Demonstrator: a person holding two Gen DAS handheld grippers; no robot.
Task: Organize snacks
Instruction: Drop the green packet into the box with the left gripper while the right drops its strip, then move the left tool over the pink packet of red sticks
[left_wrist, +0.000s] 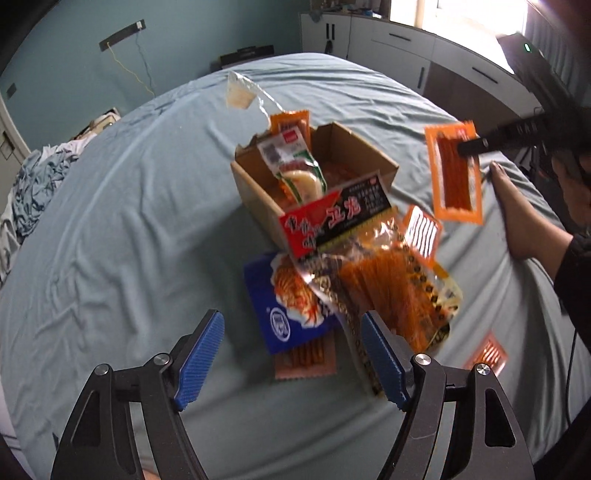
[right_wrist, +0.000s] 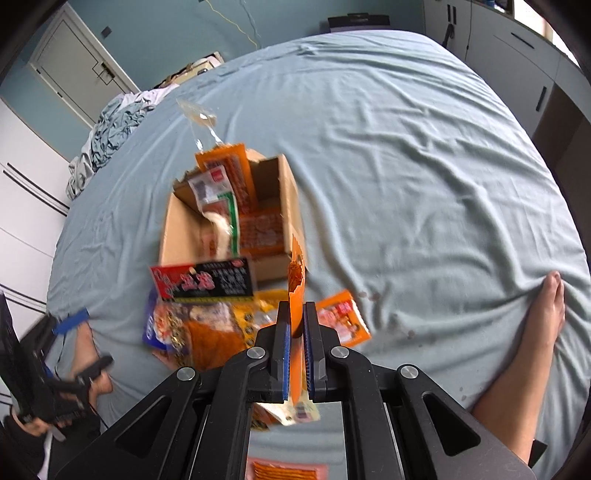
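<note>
An orange snack packet (right_wrist: 296, 291) hangs pinched in the right tongs (right_wrist: 296, 354) just beside the cardboard box (right_wrist: 286, 195) on the bed (right_wrist: 424, 166). Left tongs (left_wrist: 291, 354) gape wide, empty, above the big bag (left_wrist: 376, 280).

Two fisheye wrist cameras look steeply down along their grippers, close above a bed (left_wrist: 110, 221). Both views share the cardboard box (left_wrist: 258, 199) and snack packets.

My view is filled by the bed (left_wrist: 110, 229) in its wrinkled grey-blue sheet. On it mid-bed sits an open cardboard box (left_wrist: 258, 199); toward the near edge lie a blue snack bag (left_wrist: 266, 314) and orange packets (left_wrist: 487, 354).
</note>
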